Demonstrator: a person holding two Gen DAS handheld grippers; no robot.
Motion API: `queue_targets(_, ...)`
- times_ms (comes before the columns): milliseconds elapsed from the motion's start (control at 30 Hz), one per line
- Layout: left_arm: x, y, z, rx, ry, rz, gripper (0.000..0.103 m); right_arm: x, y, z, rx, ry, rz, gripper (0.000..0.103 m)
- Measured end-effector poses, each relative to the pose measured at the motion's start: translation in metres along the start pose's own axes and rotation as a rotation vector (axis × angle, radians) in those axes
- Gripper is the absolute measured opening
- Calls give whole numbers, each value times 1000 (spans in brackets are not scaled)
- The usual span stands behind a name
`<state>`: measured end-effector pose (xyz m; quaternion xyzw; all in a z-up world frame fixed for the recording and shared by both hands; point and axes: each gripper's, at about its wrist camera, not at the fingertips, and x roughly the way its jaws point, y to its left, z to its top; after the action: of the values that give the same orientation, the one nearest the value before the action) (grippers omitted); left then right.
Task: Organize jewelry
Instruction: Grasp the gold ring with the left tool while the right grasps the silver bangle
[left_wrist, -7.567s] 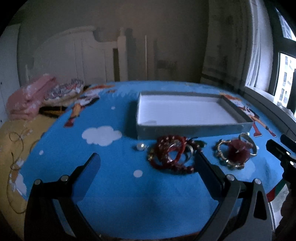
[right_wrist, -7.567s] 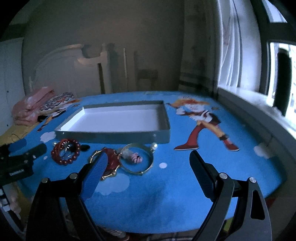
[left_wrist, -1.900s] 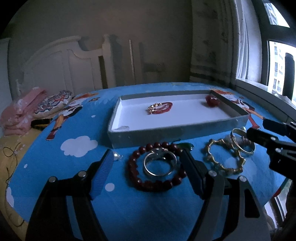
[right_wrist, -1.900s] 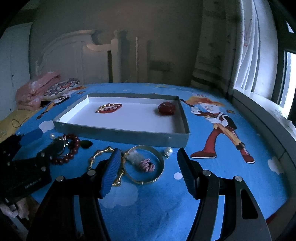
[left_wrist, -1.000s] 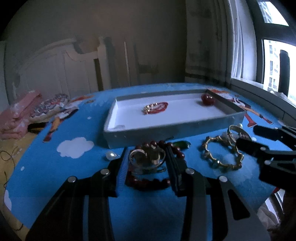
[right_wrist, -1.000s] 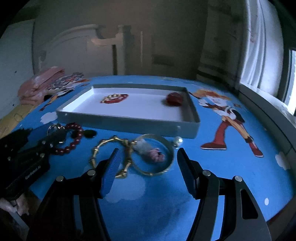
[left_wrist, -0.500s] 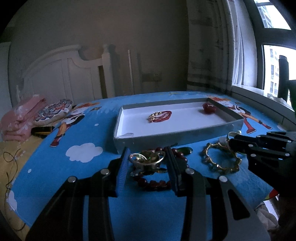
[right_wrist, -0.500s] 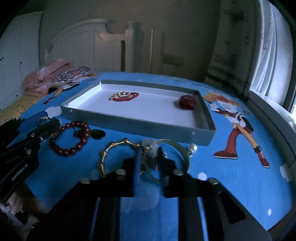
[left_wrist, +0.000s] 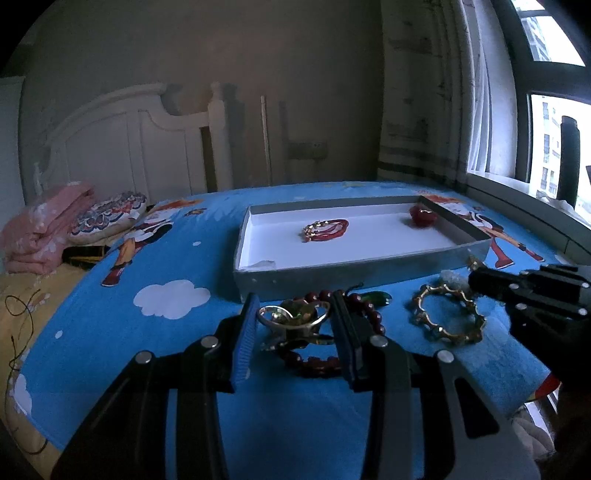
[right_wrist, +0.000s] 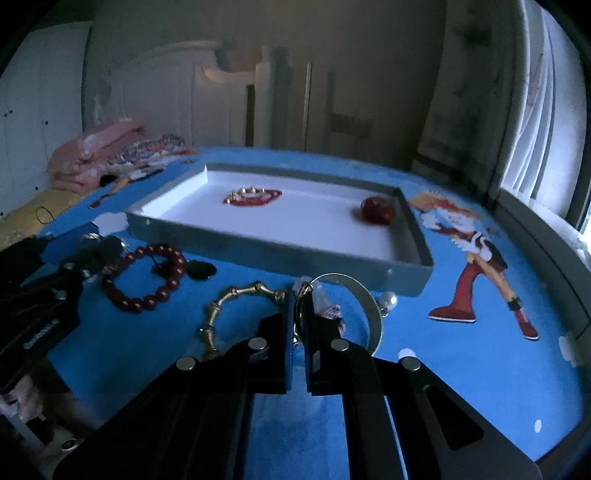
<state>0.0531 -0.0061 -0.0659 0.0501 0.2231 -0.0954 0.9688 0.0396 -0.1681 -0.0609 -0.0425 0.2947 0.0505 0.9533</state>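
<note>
A grey tray with a white floor (left_wrist: 369, 271) (right_wrist: 258, 253) lies on the blue cartoon cloth. In it are a red and gold bracelet (left_wrist: 325, 229) (right_wrist: 253, 196) and a red stone piece (left_wrist: 423, 216) (right_wrist: 376, 210). My left gripper (left_wrist: 294, 320) is shut on a silver bangle (left_wrist: 295, 319), lifted above a dark red bead bracelet (left_wrist: 365, 321) (right_wrist: 144, 277). My right gripper (right_wrist: 300, 295) is shut on the rim of a gold bangle (right_wrist: 364, 301) with a pink tassel, lifted. A gold bamboo-link bracelet (left_wrist: 448, 314) (right_wrist: 236, 301) lies on the cloth.
A green pendant (left_wrist: 376, 296) (right_wrist: 199, 270) and a small pearl bead (right_wrist: 388, 301) lie by the tray's front wall. Folded pink bedding (left_wrist: 40, 229) and a patterned cushion (left_wrist: 107, 216) sit far left. A window sill (left_wrist: 524, 214) runs along the right.
My right gripper has closed on the gold bangle's rim and raised it off the cloth. My left gripper keeps its hold on the silver bangle and has lifted it slightly.
</note>
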Motion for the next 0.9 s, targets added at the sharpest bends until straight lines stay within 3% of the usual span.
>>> queue_targets(233,-3,-4,1,14,-12,5,38,-17,2,0,-28,-55,-36,5)
queue_targets(900,1,-8,15,18,-19,4,38,-12,1,9,-40,-49,-37,5)
